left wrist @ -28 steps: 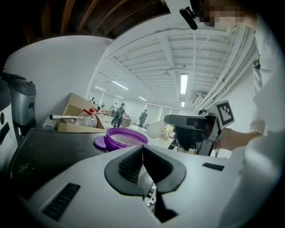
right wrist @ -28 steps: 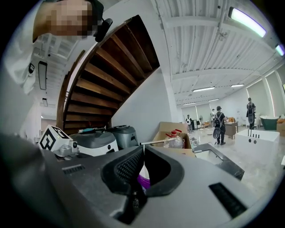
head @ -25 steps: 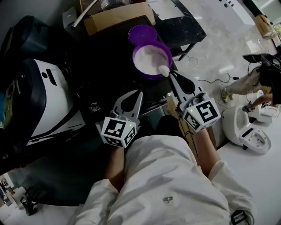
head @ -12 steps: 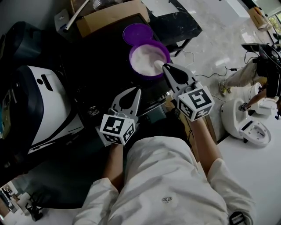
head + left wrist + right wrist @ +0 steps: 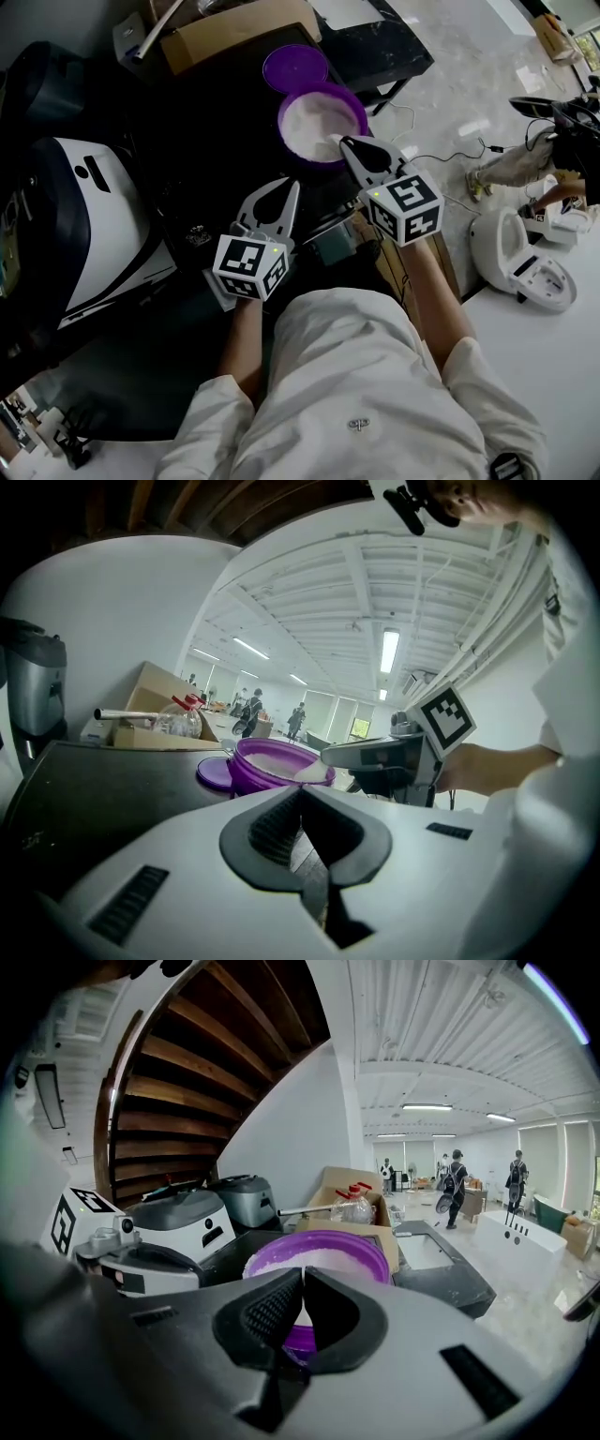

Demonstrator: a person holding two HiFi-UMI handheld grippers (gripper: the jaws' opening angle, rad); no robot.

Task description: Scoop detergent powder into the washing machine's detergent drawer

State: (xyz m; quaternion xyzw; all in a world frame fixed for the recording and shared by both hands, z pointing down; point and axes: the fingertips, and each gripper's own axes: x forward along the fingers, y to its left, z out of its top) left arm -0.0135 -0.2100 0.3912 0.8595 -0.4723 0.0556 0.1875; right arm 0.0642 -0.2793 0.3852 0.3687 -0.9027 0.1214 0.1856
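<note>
- The round purple plastic tub (image 5: 284, 111) sits on the dark table (image 5: 216, 122), open and filled with white detergent powder (image 5: 314, 117). Its flat purple lid (image 5: 295, 66) lies just beyond it, touching the far rim.
- The right gripper (image 5: 349, 142) is at the near rim of the tub. Its fingers are closed tight on the handle of a small white scoop (image 5: 330, 145).
- The scoop's long axis runs straight on from the fingers, over the near rim. Its bowl end lies in or on the powder just inside the rim. I cannot tell whether it is loaded.
- The left gripper (image 5: 286, 187) hangs on the near side of the tub and to its left, well short of the rim. Its fingers are pressed together with nothing between them.
- The white and dark rounded machine (image 5: 94, 216) stands well to the left of the tub, on the left gripper's side. No view shows a detergent drawer clearly.
- The coming move likely turns on this: the powder lies ahead of the right fingers, while the machine lies off to the tub's left. A filled scoop would have to lift clear of the rim and cross leftward past the idle left gripper, staying level.
</note>
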